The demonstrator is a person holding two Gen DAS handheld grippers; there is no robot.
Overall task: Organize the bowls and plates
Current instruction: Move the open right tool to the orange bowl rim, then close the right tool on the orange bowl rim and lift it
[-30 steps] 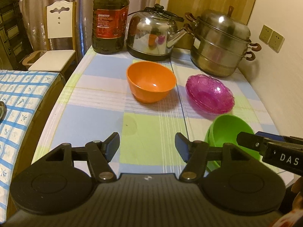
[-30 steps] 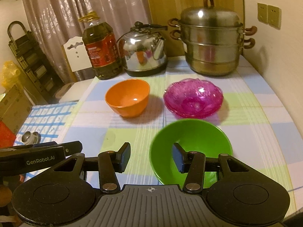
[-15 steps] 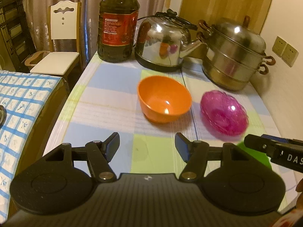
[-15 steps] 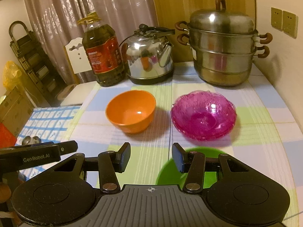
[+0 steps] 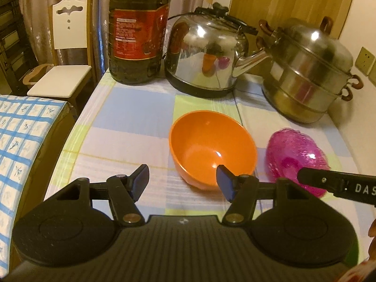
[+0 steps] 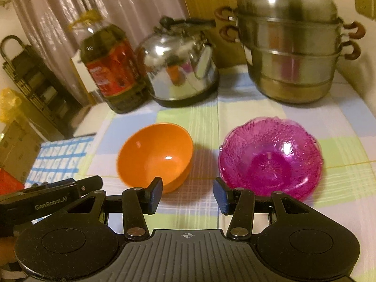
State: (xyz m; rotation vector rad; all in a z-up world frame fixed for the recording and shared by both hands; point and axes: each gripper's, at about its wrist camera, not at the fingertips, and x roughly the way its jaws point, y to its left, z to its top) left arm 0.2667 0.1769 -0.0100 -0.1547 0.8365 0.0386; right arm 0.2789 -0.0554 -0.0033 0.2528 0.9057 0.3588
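Left wrist view shows the left gripper [image 5: 182,180] above the near part of the table [image 5: 131,115], its jaws apart and nothing between them. Its right fingertip [image 5: 224,181] stands in front of the near rim of the orange bowl [image 5: 211,152], but I cannot tell if it touches. The pink glass bowl [image 5: 293,150] sits just to the right of the orange bowl, and the tip of the right gripper covers its near edge in this view.

Right wrist view shows the right gripper [image 6: 187,195] also released and empty. The orange bowl [image 6: 155,157] is beyond its left finger, the pink glass bowl [image 6: 270,159] beyond its right finger; the two bowls stand side by side, apart.

At the far end of the table stand an oil bottle [image 5: 138,30], a steel kettle [image 5: 206,56] and a stacked steamer pot [image 5: 307,70], from left to right. A white chair [image 5: 63,54] is at the far left, beside the table.
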